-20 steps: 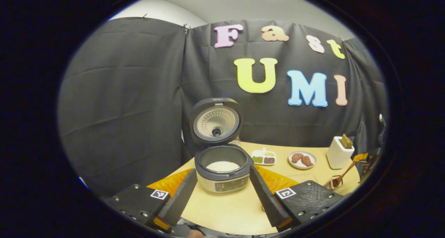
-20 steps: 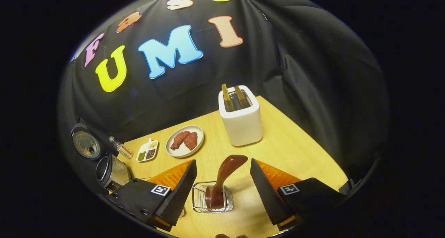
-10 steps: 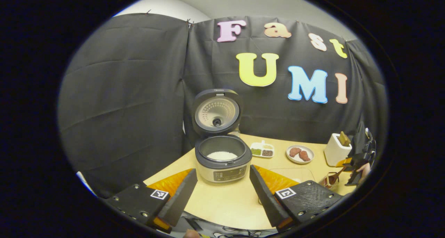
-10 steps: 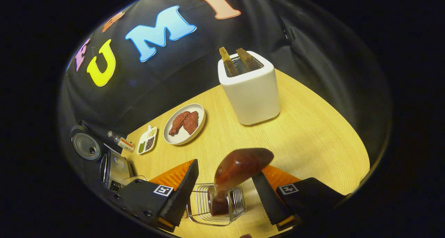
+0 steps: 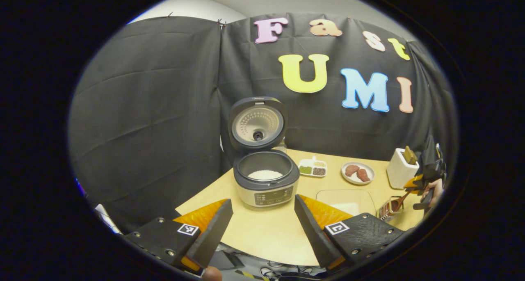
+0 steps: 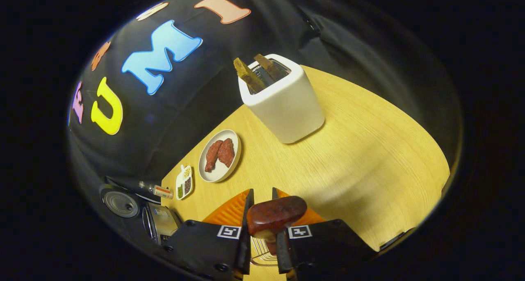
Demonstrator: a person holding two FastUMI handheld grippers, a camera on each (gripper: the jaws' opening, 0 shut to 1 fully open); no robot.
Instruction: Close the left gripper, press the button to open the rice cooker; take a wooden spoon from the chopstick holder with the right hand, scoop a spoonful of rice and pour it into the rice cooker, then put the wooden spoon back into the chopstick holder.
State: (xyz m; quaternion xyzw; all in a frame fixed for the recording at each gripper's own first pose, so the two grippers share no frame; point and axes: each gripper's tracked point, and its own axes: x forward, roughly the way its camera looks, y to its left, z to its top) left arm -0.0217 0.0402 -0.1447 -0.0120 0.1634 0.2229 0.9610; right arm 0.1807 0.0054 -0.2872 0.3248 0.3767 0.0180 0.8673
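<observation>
- My right gripper (image 6: pixel 262 215), bottom centre of the right gripper view: fingers drawn nearly together around the wooden spoon (image 6: pixel 275 216) handle. Both seem to press on it, but the contact itself is hidden behind the handle's broad end, so that's a judgement.
- My left gripper (image 5: pixel 262 221), bottom of the left gripper view: fingers spread wide, holding nothing, hanging in front of the rice cooker (image 5: pixel 266 181).
- Spoon: dark reddish-brown, glossy, handle end wide and rounded. Its lower part sits in the wire chopstick holder (image 6: pixel 259 254), at the bottom edge of the right gripper view. In the left gripper view the holder is at far right, just beside the white toaster (image 5: pixel 399 173).
- Cooker: frame centre of the left gripper view, lid (image 5: pixel 257 124) standing open, white rice in the pot. Button step looks done.
- Risk 1: glossy handle, grip near its tip. Spoon could pivot or slip between my fingers on the lift.
- Risk 2: holder is light wire. If the bowl snags, it comes up with the spoon or tips. Pull straight along the handle.
- Risk 3: a weak hold means a spoon that twists when loaded, spilling rice on the table (image 6: pixel 369 149).
</observation>
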